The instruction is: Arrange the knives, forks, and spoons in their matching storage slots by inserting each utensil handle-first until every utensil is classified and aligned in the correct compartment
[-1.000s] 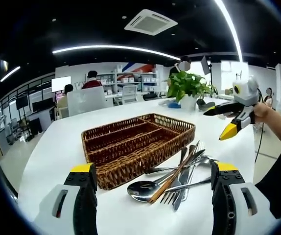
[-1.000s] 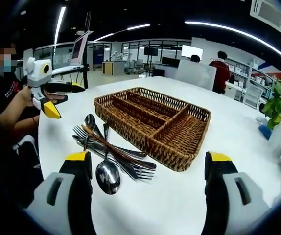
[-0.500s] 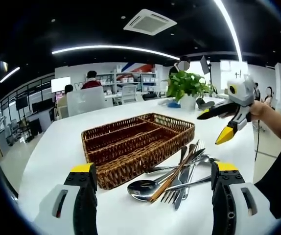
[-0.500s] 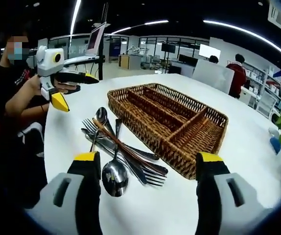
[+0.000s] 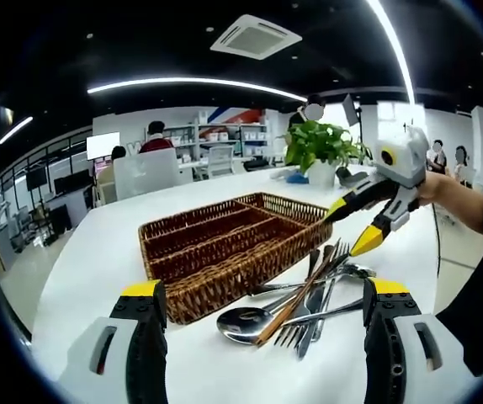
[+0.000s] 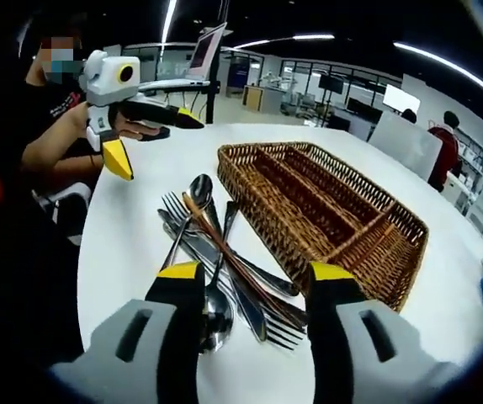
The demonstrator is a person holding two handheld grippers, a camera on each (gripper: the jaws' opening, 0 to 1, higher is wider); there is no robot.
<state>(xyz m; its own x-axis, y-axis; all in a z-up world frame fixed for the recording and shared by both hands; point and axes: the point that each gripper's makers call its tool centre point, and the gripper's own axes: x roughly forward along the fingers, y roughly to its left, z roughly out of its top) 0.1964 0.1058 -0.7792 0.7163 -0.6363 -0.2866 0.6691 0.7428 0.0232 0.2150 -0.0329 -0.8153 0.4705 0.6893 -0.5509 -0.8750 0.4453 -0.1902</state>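
Observation:
A brown wicker tray (image 5: 225,282) with long slots and one cross slot stands on the white table (image 5: 98,244). Beside it lies a loose heap of utensils (image 5: 309,295): spoons, forks, knives and a brown-handled piece, crossing one another. My left gripper (image 5: 265,295) hangs open at the near table edge, short of the heap. My right gripper (image 5: 351,225) comes in from the right, open, just above the heap's far end. In the right gripper view the tray (image 6: 368,252) sits to the right, the utensils (image 6: 216,244) lie just ahead of my right gripper (image 6: 257,273), and the left gripper (image 6: 157,143) is held at the upper left.
A potted plant (image 5: 321,151) stands at the table's far end behind the tray. A laptop (image 6: 208,46) sits on a stand beyond the table. People sit at desks in the background. Bare white table surrounds the tray (image 6: 132,236).
My right gripper has come down and in towards the utensil heap, and its jaws have narrowed. The left gripper has stayed put. Tray and utensils have not moved.

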